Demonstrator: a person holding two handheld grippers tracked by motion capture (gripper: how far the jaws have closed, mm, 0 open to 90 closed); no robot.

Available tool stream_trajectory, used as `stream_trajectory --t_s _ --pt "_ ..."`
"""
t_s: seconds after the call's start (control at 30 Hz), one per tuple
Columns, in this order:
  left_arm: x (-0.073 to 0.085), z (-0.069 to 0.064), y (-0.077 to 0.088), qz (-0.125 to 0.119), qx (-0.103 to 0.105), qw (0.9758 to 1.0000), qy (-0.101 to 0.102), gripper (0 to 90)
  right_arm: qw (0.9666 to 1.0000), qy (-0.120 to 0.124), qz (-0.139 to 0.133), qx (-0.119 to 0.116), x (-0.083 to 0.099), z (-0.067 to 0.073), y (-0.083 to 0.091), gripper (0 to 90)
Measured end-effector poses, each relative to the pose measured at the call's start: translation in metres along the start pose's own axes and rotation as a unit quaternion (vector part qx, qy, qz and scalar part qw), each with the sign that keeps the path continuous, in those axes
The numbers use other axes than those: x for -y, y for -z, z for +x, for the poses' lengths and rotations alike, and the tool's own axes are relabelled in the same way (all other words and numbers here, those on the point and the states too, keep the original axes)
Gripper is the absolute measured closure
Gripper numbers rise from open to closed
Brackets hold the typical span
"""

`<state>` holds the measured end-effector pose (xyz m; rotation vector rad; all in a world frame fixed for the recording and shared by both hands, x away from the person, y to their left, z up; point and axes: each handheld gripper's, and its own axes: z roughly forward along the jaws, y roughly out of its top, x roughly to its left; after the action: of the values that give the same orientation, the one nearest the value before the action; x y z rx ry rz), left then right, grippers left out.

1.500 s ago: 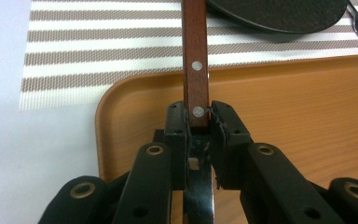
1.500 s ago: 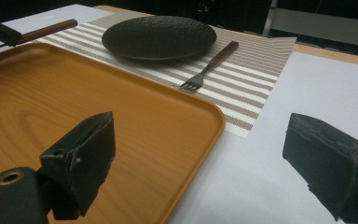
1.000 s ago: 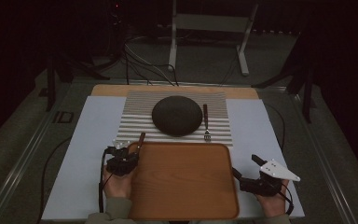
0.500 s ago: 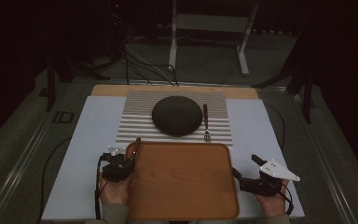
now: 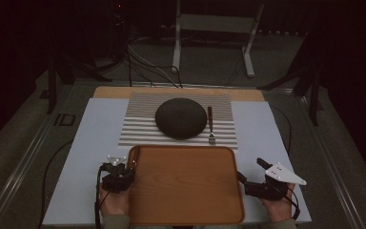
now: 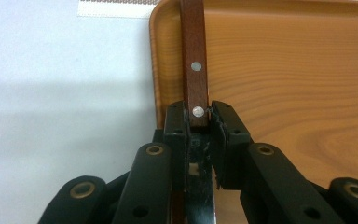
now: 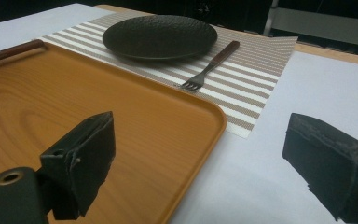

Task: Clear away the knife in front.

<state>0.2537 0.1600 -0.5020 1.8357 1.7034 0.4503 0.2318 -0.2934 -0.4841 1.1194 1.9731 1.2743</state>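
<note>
Knife: wooden-handled table knife with two metal rivets (image 6: 194,70), clamped at the handle's end by the left hand-held gripper (image 6: 198,122); the handle lies along the left rim of the tray, the steel blade running back under the gripper's body.
Left hand-held gripper: closed on the knife handle, both black pads pressing its sides; in the high view it sits at the tray's near-left corner (image 5: 124,171), close to the table's near edge, with the person's left hand (image 5: 113,200) behind it.
Right hand-held gripper: jaws wide apart with nothing between them (image 7: 200,168); in the high view it sits just off the tray's right rim (image 5: 250,174), near the table's near-right corner, a grey three-cornered plate on top.
Tray: rectangular orange-brown wooden tray with rounded corners (image 5: 186,191), lying centred at the table's near edge on a pale sheet (image 5: 86,157).
Placemat: striped grey-and-white woven mat (image 5: 138,129), beyond the tray toward the table's far edge; its near edge meets the tray's far rim.
Plate: round dark textured plate (image 5: 181,117), on the middle of the placemat.
Fork: metal fork with a dark brown handle (image 5: 210,125), on the placemat just right of the plate, tines pointing toward the tray.
</note>
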Motion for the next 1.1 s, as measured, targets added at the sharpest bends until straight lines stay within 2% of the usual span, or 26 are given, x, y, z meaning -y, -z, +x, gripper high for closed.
stream_trajectory --t_s 0.27,0.43,0.53,0.7,0.83,0.87,0.93,0.97,1.1 --pt "0.005 -0.002 0.0 0.002 -0.002 1.0 -0.004 76.8 1.0 0.0 0.0 0.0 0.0 0.0 0.0 9.4" --pt "0.003 -0.005 0.0 -0.002 0.0 0.9999 -0.013 68.4 1.0 0.0 0.0 0.0 0.0 0.0 0.0 9.4" --pt "0.001 -0.007 0.002 -0.01 -0.003 0.9998 -0.017 58.1 1.0 0.001 0.0 0.0 0.0 0.0 0.0 9.4" --pt "-0.004 -0.006 0.006 -0.027 0.003 0.9995 -0.017 48.3 1.0 0.001 0.0 -0.001 0.0 0.0 0.0 9.4" --pt "-0.01 -0.006 0.009 -0.04 0.011 0.9988 -0.025 38.8 1.0 0.0 0.0 -0.001 0.0 0.0 0.0 9.4" --pt "-0.013 -0.006 0.01 -0.051 0.023 0.9979 -0.033 36.9 1.0 0.001 0.0 -0.001 0.0 0.0 0.0 9.4" --pt "-0.016 -0.007 0.011 -0.059 0.025 0.9972 -0.038 32.7 1.0 0.001 0.0 -0.001 0.0 0.0 0.0 9.4" --pt "-0.021 -0.008 0.013 -0.075 0.038 0.9953 -0.049 31.3 1.0 0.001 0.0 -0.001 0.0 0.0 0.0 9.4" --pt "-0.032 -0.007 0.018 -0.097 0.058 0.9914 -0.065 22.5 1.0 0.0 0.0 -0.001 0.0 0.0 0.0 9.4"
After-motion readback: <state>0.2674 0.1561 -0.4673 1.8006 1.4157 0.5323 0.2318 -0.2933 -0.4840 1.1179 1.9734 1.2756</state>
